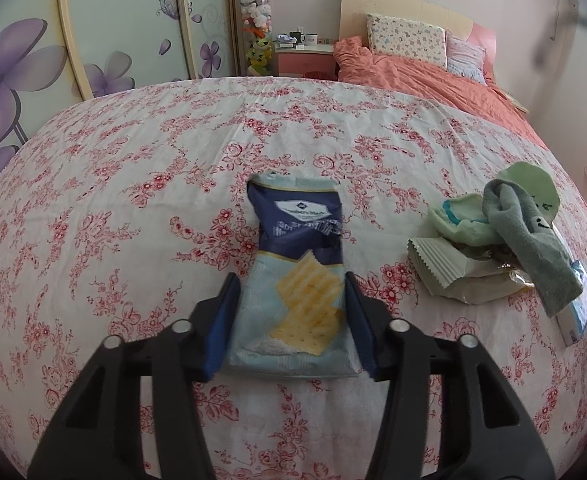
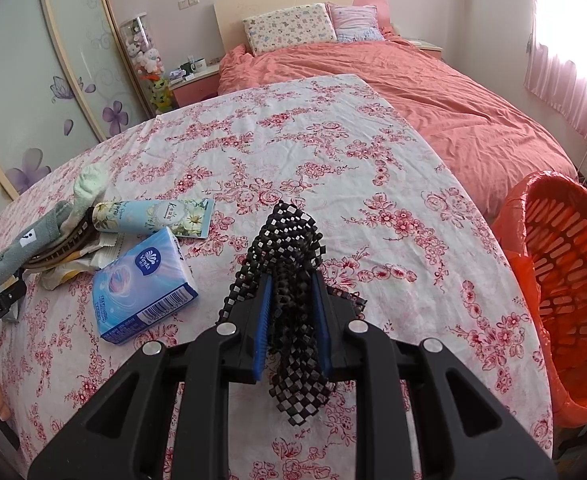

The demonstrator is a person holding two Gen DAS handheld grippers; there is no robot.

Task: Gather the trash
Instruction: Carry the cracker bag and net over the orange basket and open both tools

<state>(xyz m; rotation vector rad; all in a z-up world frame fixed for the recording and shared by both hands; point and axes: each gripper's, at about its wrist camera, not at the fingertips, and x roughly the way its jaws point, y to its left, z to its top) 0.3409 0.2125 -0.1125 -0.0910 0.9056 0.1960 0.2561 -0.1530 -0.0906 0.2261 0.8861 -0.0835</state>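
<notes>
Now your left tongs (image 1: 291, 316) clamp the Member's Mark cracker packet (image 1: 297, 276) — right tongs (image 2: 292, 316) grip black mesh (image 2: 289, 280); Vinda tissue pack (image 2: 143, 280) nearby.

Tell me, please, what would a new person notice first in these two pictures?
Probably the blue cracker wrapper lying on the flowered cloth, right between the left gripper fingers. Next, the black mesh piece pinched in the right gripper, and the orange basket beside the table's right edge.
</notes>
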